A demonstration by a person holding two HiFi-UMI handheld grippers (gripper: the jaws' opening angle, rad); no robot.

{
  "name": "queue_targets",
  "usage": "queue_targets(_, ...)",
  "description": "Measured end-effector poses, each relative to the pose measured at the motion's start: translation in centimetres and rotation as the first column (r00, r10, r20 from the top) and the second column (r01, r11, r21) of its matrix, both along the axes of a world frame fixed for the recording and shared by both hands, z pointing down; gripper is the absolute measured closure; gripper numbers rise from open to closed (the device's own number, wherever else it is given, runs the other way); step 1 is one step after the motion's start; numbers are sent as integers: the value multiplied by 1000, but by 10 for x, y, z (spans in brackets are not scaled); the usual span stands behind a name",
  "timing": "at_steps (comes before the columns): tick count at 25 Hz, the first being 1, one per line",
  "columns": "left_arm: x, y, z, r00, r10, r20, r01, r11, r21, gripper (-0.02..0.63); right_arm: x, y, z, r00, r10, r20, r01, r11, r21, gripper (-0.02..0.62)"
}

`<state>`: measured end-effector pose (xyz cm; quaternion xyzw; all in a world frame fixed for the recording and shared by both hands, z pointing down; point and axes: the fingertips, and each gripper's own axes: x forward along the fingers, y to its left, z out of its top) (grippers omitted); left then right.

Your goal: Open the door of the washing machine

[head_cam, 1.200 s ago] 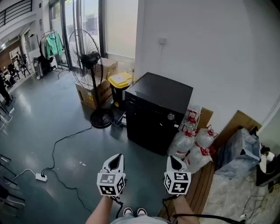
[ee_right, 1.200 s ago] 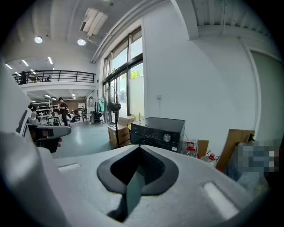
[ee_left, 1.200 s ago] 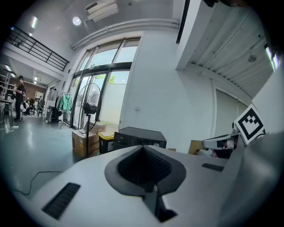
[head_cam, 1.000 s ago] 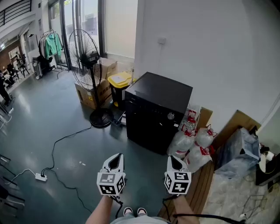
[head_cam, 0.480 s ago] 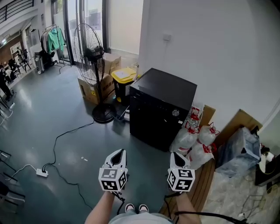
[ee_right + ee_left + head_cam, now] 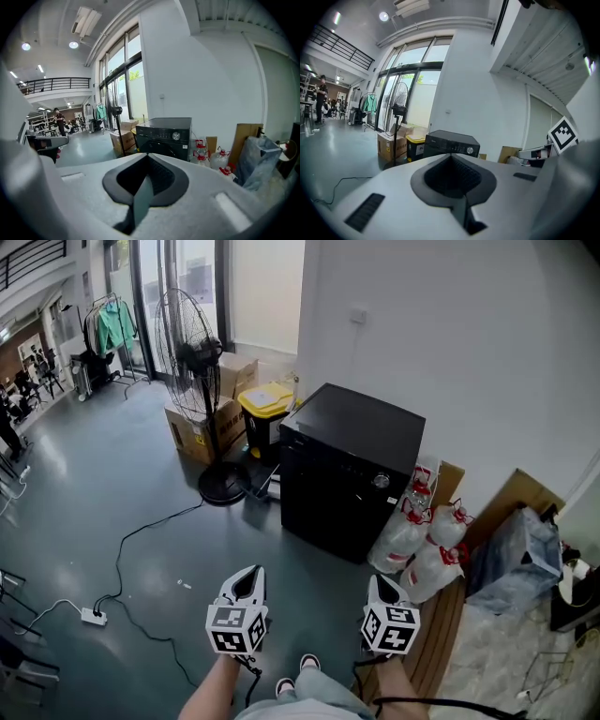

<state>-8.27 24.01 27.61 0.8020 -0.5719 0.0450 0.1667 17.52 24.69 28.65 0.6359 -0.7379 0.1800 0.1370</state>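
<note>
**Desk:** What has changed in the last second or so?

**Photographer:** The person has started a step. One shoe (image 6: 308, 663) now leads where both sat level a moment ago, and the black washing machine (image 6: 352, 474) has drifted a little in the head view. It stands against the white wall, between a fan (image 6: 192, 352) and a heap of water jugs (image 6: 417, 540). Bare floor (image 6: 187, 521) still lies between it and the person.

**Desk:** So for the task?

**Photographer:** It's still the approach — nothing touches the machine, and its door looks closed, as far as I can judge.

**Desk:** And the tongs?

**Photographer:** The left gripper (image 6: 246, 577) and right gripper (image 6: 382, 585) are held out low in front. Each has its jaws pressed together with nothing between them.

**Desk:** What do the views add to each other?

**Photographer:** The head view gives the machine's flat top and the stretch of floor ahead. The right gripper view shows the front face on, with a round knob (image 6: 176, 136) on the panel — the head view only shows it small. The left gripper view catches the right gripper's marker cube (image 6: 562, 133) at its edge.
</note>
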Motion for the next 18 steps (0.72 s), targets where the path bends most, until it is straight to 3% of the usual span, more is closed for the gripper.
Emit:
queue_targets(9, -5, -46, 14, 1000, 5, 30, -4, 1000, -28, 603, 7, -54, 13, 999, 29, 20, -28, 999, -25, 591)
queue_targets(18, -1, -124, 10, 998, 12, 66, -10, 1000, -23, 603, 5, -136, 13, 999, 11, 38, -10, 1000, -24, 591)
